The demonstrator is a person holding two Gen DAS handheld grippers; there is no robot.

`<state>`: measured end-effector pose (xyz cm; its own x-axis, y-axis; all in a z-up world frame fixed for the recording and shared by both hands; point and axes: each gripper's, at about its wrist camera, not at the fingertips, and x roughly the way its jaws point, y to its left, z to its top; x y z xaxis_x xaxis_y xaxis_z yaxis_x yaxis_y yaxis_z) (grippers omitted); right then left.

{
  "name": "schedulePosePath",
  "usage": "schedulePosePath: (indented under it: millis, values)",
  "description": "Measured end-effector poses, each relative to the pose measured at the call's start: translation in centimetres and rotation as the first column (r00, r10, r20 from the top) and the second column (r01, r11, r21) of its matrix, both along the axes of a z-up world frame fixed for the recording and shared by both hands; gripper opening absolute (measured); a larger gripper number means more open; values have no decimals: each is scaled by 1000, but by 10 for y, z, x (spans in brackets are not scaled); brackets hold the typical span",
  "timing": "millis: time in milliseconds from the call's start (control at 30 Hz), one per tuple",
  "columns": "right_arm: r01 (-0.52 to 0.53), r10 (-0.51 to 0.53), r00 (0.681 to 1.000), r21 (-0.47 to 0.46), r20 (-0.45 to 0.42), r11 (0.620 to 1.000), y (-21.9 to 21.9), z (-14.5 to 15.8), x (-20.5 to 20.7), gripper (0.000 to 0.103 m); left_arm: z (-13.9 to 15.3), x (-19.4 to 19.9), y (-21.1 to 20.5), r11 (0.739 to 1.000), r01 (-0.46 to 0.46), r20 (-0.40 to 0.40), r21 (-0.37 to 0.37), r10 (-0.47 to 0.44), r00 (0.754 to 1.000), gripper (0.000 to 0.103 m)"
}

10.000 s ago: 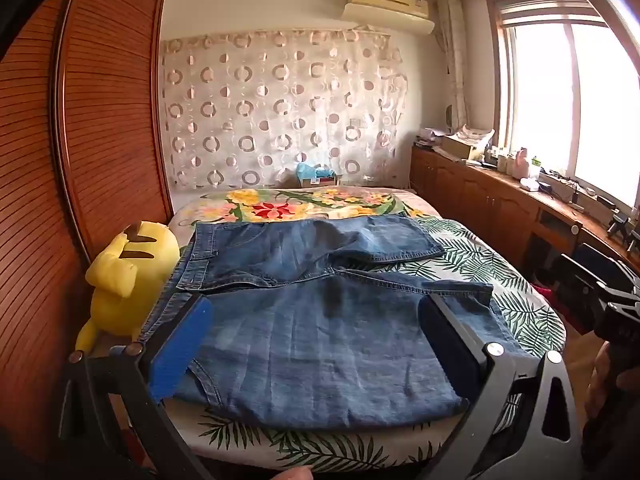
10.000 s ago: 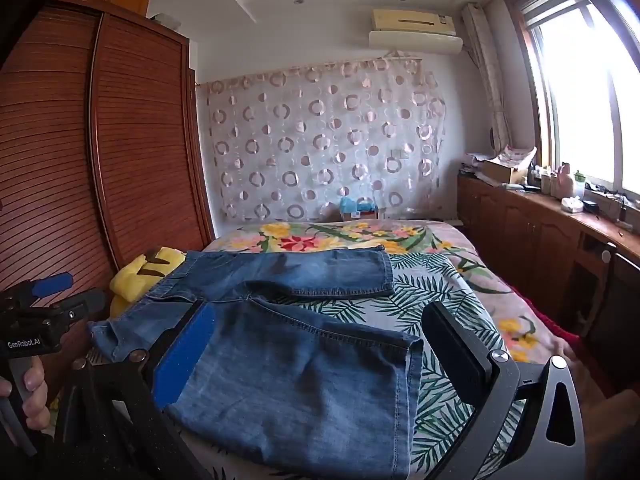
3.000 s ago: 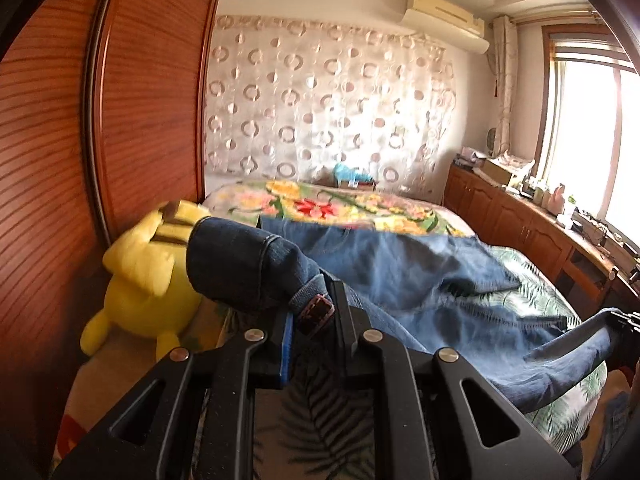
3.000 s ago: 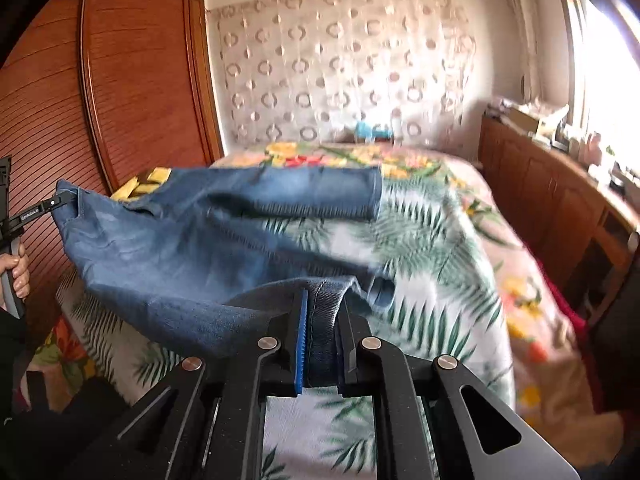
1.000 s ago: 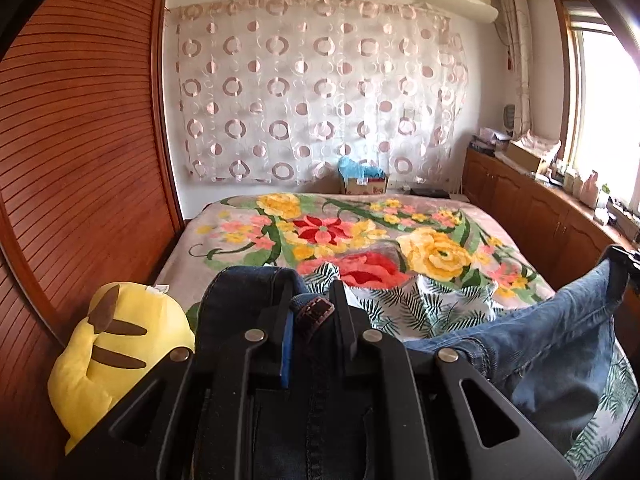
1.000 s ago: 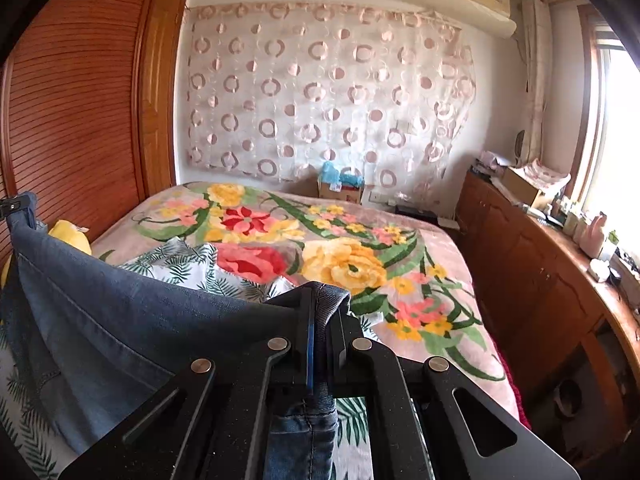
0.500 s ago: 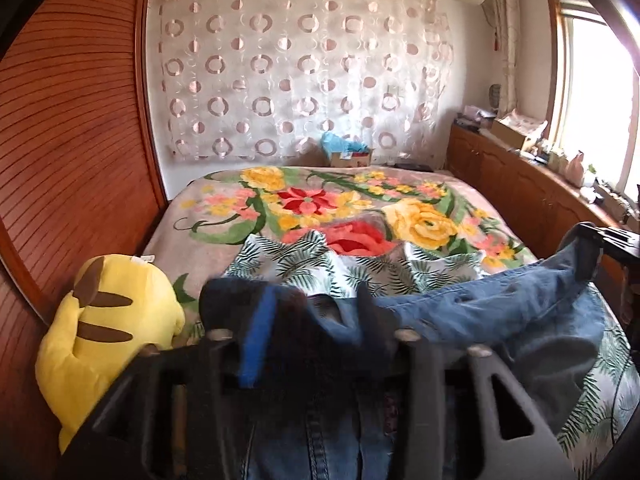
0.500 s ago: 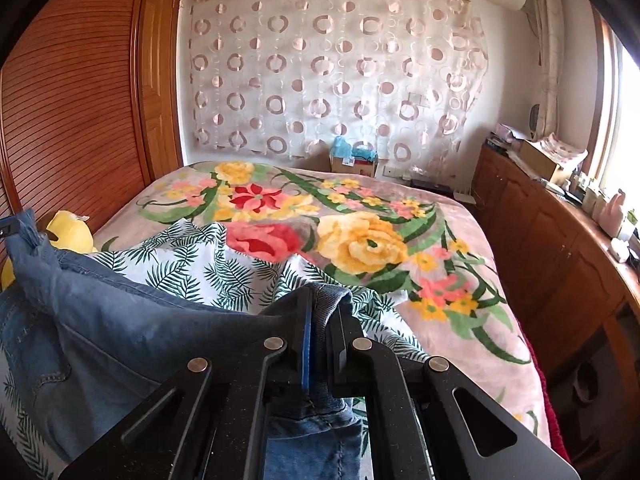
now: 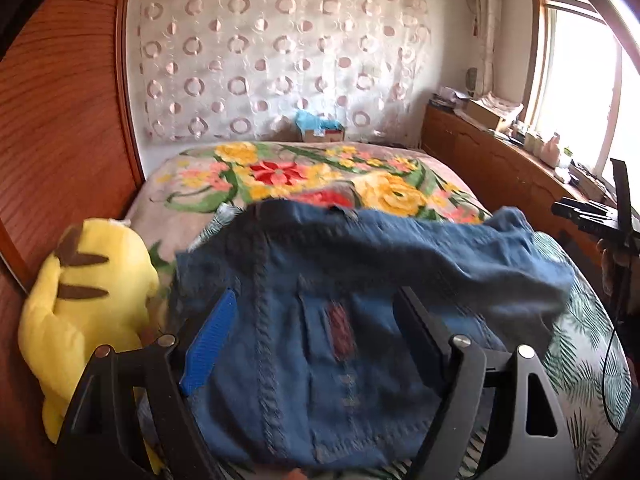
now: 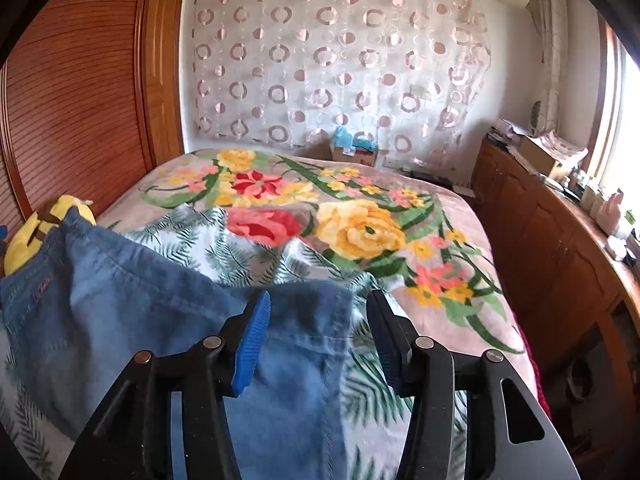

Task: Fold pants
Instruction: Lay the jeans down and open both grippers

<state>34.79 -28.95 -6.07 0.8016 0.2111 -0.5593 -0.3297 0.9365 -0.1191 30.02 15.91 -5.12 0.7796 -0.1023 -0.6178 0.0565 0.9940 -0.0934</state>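
Note:
The blue denim pants lie in a doubled-over heap on the bed, blurred and still settling in the left wrist view. My left gripper stands over the waistband end with its jaws opening wide and the pads clear of the cloth. In the right wrist view the pants spread across the near left, and a hem corner lies loose between the jaws of my right gripper, which are opening too; neither blue pad touches the denim. The right gripper also shows at the right edge of the left wrist view.
A yellow plush toy sits at the bed's left edge against the wooden wardrobe. The bed's floral blanket stretches to the far curtain. A wooden counter with clutter runs under the window on the right.
Both grippers went from shut on the denim to open and let it go. The pants dropped onto the bed, and the left gripper moved forward and lower.

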Motion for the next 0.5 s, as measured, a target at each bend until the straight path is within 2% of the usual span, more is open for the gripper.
schedulePosePath:
  millis: [100, 267, 333, 500]
  values:
    - [4, -4, 999, 10, -35, 1000, -11, -4, -15, 52, -3, -15, -13, 1000, 22, -5, 2, -22, 1000, 81]
    - [6, -2, 992, 32, -128, 999, -27, -17, -32, 52, -10, -37, -31, 998, 32, -20, 52, -31, 999, 81]
    - [-1, 8, 985, 46, -171, 999, -28, -21, -33, 52, -14, -42, -34, 998, 35, -33, 57, -33, 999, 81]
    - [36, -21, 976, 66, -216, 997, -34, -25, -31, 52, -22, -49, -39, 997, 35, -49, 65, -32, 998, 81]
